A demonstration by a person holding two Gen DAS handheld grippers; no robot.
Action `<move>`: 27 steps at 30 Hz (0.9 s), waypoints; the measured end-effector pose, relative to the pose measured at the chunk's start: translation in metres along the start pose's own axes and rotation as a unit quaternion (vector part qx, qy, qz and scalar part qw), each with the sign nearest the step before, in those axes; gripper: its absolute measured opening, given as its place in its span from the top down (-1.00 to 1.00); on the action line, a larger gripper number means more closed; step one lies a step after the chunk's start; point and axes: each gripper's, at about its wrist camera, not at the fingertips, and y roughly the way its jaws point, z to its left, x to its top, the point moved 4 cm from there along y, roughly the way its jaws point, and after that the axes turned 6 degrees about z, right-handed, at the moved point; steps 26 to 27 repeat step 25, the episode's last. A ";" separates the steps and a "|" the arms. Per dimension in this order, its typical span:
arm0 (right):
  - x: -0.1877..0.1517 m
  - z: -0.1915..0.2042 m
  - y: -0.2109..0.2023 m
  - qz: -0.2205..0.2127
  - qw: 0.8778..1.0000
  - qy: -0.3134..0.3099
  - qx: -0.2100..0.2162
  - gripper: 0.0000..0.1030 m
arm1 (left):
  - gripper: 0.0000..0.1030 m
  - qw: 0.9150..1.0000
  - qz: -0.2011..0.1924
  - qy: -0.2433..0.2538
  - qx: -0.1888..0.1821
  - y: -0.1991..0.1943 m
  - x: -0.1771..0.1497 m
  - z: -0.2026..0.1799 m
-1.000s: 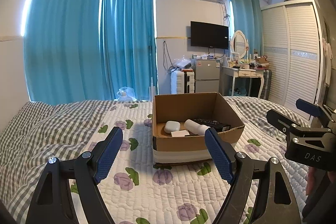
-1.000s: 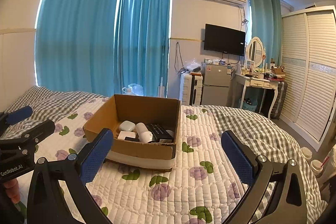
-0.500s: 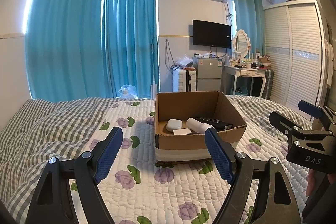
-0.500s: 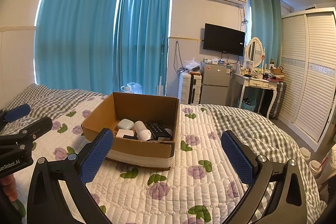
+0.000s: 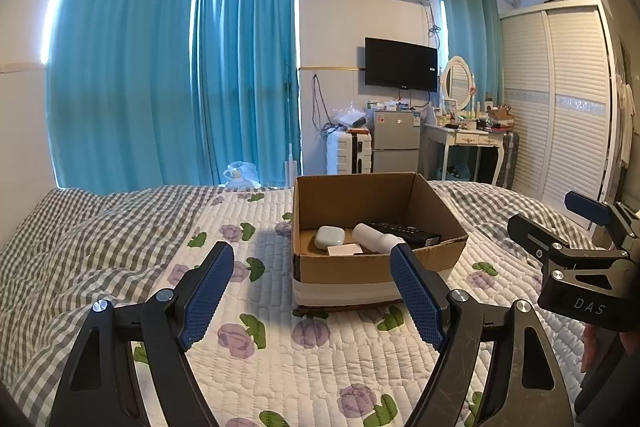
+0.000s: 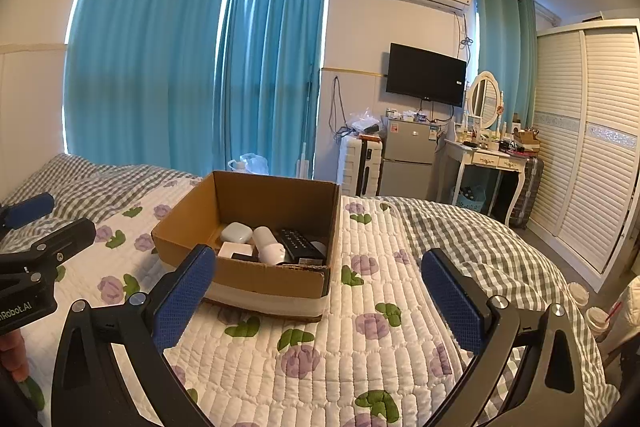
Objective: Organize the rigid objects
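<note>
An open cardboard box (image 5: 360, 269) (image 6: 256, 277) stands on the quilted bed. Inside lie a pale green case (image 5: 329, 237) (image 6: 237, 231), a white cylinder (image 5: 374, 237) (image 6: 267, 245), a black remote (image 5: 404, 232) (image 6: 298, 245) and a small white box (image 5: 345, 249) (image 6: 236, 249). My left gripper (image 5: 312, 291) is open and empty, held above the quilt in front of the box. My right gripper (image 6: 320, 303) is open and empty, in front of the box and to its right. Each gripper shows at the edge of the other's view.
The bed has a floral quilt (image 5: 280, 367) and a grey checked blanket (image 5: 80, 235). Beyond the foot stand a suitcase (image 5: 346, 151), a small fridge (image 5: 396, 139), a dressing table (image 5: 468, 139) and a white wardrobe (image 5: 560, 107). Cups (image 6: 596, 319) stand on the floor at the right.
Both grippers have drawn back and risen slightly; the box sits a little higher and farther in both views. Both stay open and empty.
</note>
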 end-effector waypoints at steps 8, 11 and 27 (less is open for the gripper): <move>0.000 0.000 0.000 0.001 1.000 0.000 -0.001 -1.00 | -0.61 1.000 0.002 0.003 0.003 0.000 -0.001 -0.003; -0.001 -0.001 0.000 0.001 1.000 -0.001 -0.001 -1.00 | -0.61 1.000 0.001 0.005 0.003 0.000 -0.002 -0.004; -0.002 0.001 0.001 0.006 1.000 -0.004 -0.002 -1.00 | -0.61 1.000 -0.003 0.008 0.014 0.000 -0.004 -0.004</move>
